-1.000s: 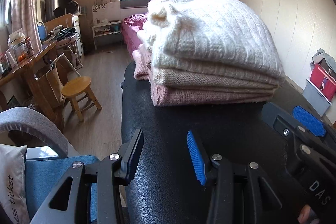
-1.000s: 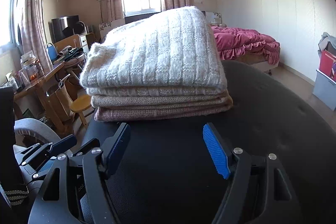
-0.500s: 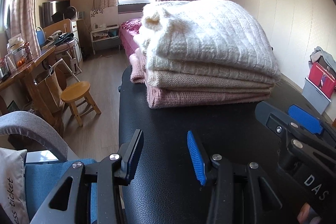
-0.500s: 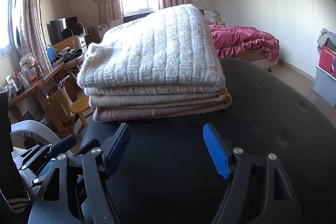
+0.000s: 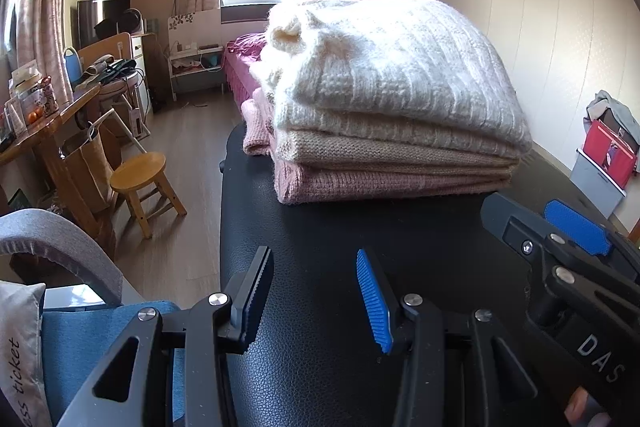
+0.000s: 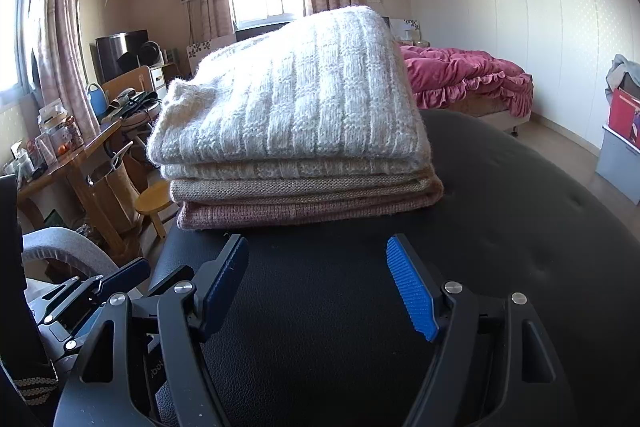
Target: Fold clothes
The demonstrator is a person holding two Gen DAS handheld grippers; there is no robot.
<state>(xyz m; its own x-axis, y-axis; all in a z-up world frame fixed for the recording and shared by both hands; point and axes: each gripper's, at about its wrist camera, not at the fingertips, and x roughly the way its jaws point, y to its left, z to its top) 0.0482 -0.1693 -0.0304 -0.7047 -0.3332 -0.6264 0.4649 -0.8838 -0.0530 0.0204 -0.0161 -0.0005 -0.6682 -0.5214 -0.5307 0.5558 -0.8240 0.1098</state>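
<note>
A stack of three folded knit sweaters sits on a black leather surface (image 5: 320,247). A white ribbed sweater (image 5: 392,67) lies on top, a beige one (image 5: 380,151) in the middle, a pink one (image 5: 380,183) at the bottom. The stack also shows in the right wrist view, with the white sweater (image 6: 296,107) on top. My left gripper (image 5: 316,291) is open and empty, short of the stack. My right gripper (image 6: 320,279) is open and empty, close in front of the pink sweater (image 6: 296,215). The right gripper also shows at the right of the left wrist view (image 5: 560,247).
A round wooden stool (image 5: 140,167) and a cluttered wooden table (image 5: 48,123) stand on the floor to the left. A bed with a pink cover (image 6: 472,75) is behind. A grey box with a red bag (image 5: 604,163) stands by the right wall.
Both grippers have moved slightly closer to the stack. The stack has not moved and both grippers stay open.
</note>
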